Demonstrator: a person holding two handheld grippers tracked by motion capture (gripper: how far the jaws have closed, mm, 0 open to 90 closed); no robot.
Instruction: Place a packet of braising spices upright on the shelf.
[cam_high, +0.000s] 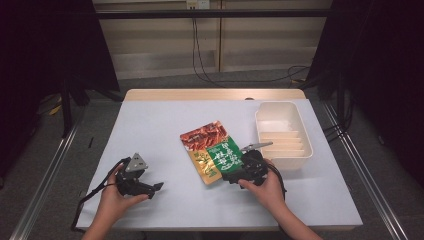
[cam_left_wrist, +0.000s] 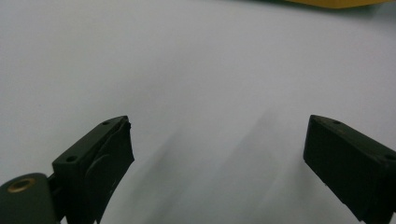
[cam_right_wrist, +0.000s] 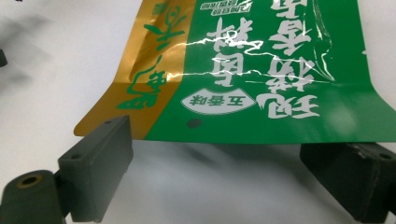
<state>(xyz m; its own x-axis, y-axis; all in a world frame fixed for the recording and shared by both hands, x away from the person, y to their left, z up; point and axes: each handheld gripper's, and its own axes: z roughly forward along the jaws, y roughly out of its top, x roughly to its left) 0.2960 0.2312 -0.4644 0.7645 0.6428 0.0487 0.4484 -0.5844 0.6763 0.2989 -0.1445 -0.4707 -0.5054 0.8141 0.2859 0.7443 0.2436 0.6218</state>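
A green-and-gold snack packet (cam_high: 222, 156) with white lettering lies at the table's middle, and a red-printed packet (cam_high: 204, 135) touches its far side. My right gripper (cam_high: 226, 176) sits at the packet's near edge. In the right gripper view the packet (cam_right_wrist: 261, 70) has its near edge slightly raised off the table, level with the tips of the gripper (cam_right_wrist: 215, 140), whose jaws stand wide apart on either side, open. My left gripper (cam_high: 158, 187) rests low over bare table at the front left, open, nothing between its fingers (cam_left_wrist: 105, 154).
A white divided tray (cam_high: 305, 135) stands at the right, just beyond my right hand (cam_high: 267, 192). The white table top (cam_high: 150, 130) spreads to the left and back. A yellow edge of a packet (cam_left_wrist: 336, 2) shows far ahead of the left gripper (cam_left_wrist: 219, 126).
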